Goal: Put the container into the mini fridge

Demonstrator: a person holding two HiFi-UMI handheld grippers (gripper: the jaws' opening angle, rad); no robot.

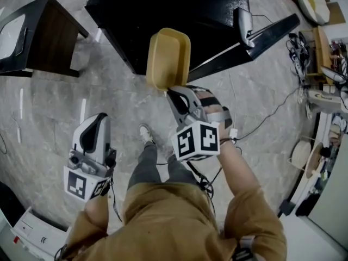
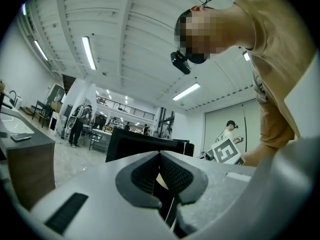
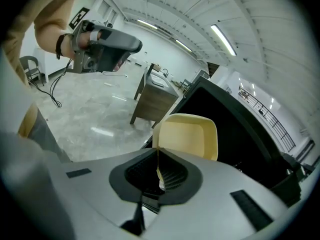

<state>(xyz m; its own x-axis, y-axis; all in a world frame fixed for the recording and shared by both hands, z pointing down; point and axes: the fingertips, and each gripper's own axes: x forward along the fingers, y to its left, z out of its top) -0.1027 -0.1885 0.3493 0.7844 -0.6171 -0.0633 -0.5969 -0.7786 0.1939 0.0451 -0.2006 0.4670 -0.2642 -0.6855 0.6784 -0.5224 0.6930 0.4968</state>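
Observation:
A pale yellow plastic container hangs on edge in front of the black mini fridge. My right gripper is shut on the container's near rim, and the tub's open side faces left in the head view. In the right gripper view the thin rim runs between the pads, with the container standing up before the dark fridge. The fridge door stands open to the right. My left gripper hangs lower left over the floor, jaws shut and empty.
A dark wooden side table stands at the upper left. Cables trail over the marble floor to cluttered shelves on the right. A white appliance sits at the bottom left. The person's shoe is below the container.

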